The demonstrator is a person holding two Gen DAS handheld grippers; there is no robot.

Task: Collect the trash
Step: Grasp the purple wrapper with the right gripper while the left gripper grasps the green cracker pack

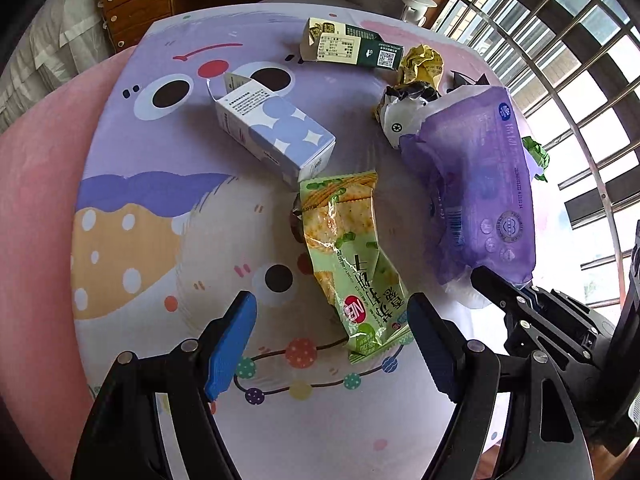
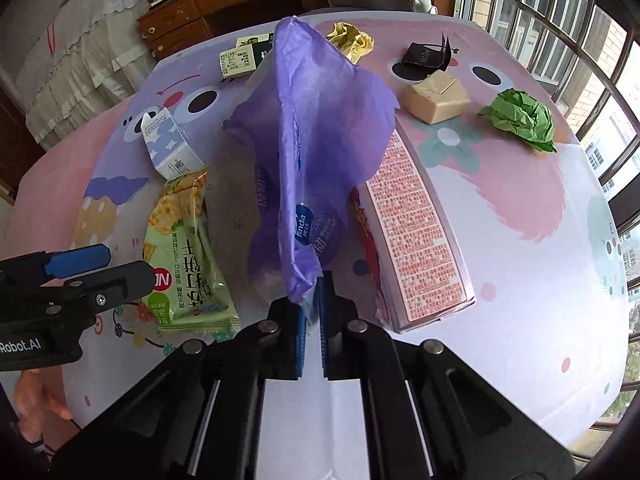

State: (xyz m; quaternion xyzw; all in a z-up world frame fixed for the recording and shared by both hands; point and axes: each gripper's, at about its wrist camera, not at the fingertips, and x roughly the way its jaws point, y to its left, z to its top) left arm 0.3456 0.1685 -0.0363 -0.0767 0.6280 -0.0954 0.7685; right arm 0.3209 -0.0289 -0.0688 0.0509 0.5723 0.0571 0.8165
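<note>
Purple bag (image 2: 316, 148) is pinched in my right tongs (image 2: 314, 320); left tongs (image 1: 332, 320) spread wide by green wrapper (image 1: 352, 264). Thin plastic, bag could slip out.

Right tool (image 2: 313, 322) pinching purple bag (image 2: 316, 128)

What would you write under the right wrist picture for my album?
Right tongs pinch a purple plastic bag over a table scattered with trash.

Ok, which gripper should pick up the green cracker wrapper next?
Left. The left gripper is open with the green cracker wrapper lying right between its fingers, while the right gripper is shut on the purple bag.
</note>
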